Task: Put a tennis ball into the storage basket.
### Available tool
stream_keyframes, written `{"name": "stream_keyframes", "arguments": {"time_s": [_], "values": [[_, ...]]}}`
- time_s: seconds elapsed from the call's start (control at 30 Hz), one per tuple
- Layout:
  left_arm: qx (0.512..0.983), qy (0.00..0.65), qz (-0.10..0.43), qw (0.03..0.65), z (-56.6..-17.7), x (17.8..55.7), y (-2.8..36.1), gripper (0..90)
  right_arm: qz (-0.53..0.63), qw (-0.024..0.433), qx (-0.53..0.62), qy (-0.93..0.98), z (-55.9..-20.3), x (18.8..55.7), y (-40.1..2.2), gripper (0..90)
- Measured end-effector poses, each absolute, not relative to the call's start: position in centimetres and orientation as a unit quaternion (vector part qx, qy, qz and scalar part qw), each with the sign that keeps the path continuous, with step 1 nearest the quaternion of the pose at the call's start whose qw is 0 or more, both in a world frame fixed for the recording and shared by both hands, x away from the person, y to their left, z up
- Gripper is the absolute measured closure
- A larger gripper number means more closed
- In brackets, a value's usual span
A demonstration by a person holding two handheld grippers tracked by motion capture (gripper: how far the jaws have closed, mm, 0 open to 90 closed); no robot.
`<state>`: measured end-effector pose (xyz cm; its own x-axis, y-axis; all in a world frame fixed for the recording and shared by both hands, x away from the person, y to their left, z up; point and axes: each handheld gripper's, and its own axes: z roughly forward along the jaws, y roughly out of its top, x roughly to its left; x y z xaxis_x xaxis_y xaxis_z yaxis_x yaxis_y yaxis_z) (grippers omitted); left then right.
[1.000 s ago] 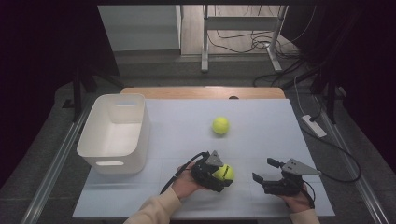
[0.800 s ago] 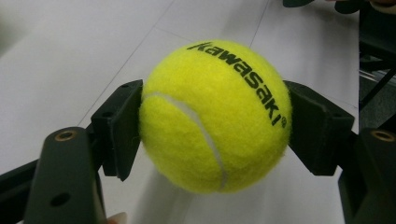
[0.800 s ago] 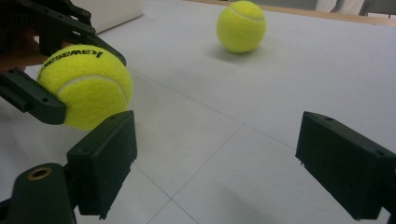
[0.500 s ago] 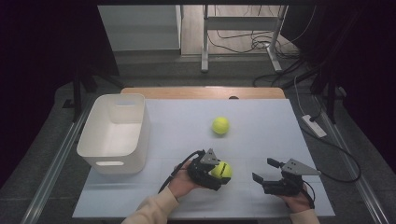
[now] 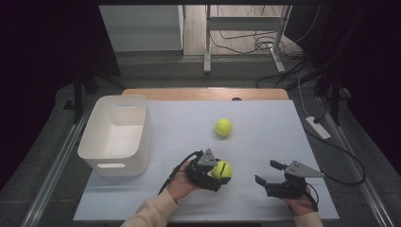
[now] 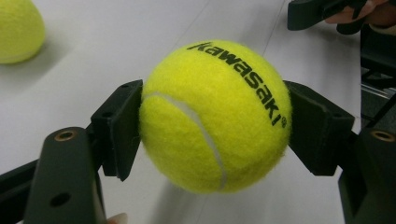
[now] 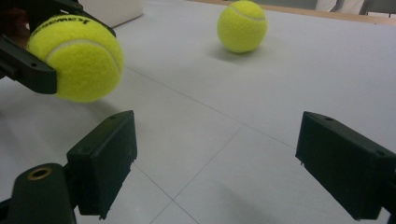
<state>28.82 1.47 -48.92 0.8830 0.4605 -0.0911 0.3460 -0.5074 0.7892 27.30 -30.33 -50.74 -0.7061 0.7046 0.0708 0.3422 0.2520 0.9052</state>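
A fuzzy yellow-green tennis ball with black "Kawasaki" lettering (image 6: 215, 116) sits clamped between the two black jaws of the left gripper (image 5: 213, 171), one jaw pressed on each side of it. In the right gripper view this ball (image 7: 76, 58) hangs a little above the table with a shadow under it, so it is lifted off the surface. In the high view it is at the near middle of the table (image 5: 265, 137), which has a pale grey top with thin seam lines.

A second yellow-green tennis ball (image 5: 223, 127) lies free on the table farther from the person, well apart from the held one — it also shows at the top left corner of the left gripper view (image 6: 18, 29) and at the top of the right gripper view (image 7: 242, 25).

The right gripper (image 5: 272, 176) is at the near right of the table, beside the left one but not touching it. Its jaws stand wide apart with nothing between them, only bare table.

A white rectangular plastic bin with a handle slot (image 5: 116, 137) stands at the left side of the table — its inside looks empty.

Beyond the far wooden edge, dark cables (image 5: 265, 45) lie on the floor.
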Motion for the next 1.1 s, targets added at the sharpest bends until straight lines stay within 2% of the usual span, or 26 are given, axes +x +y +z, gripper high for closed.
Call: {"name": "stream_keyframes", "arguments": {"time_s": [1.1], "values": [[0.841, 0.248, 0.097, 0.472, -46.3, 28.7, 4.1, 27.2, 0.512, 0.175, 0.337, 0.770, -50.5, 27.2, -30.0, 12.5]]}}
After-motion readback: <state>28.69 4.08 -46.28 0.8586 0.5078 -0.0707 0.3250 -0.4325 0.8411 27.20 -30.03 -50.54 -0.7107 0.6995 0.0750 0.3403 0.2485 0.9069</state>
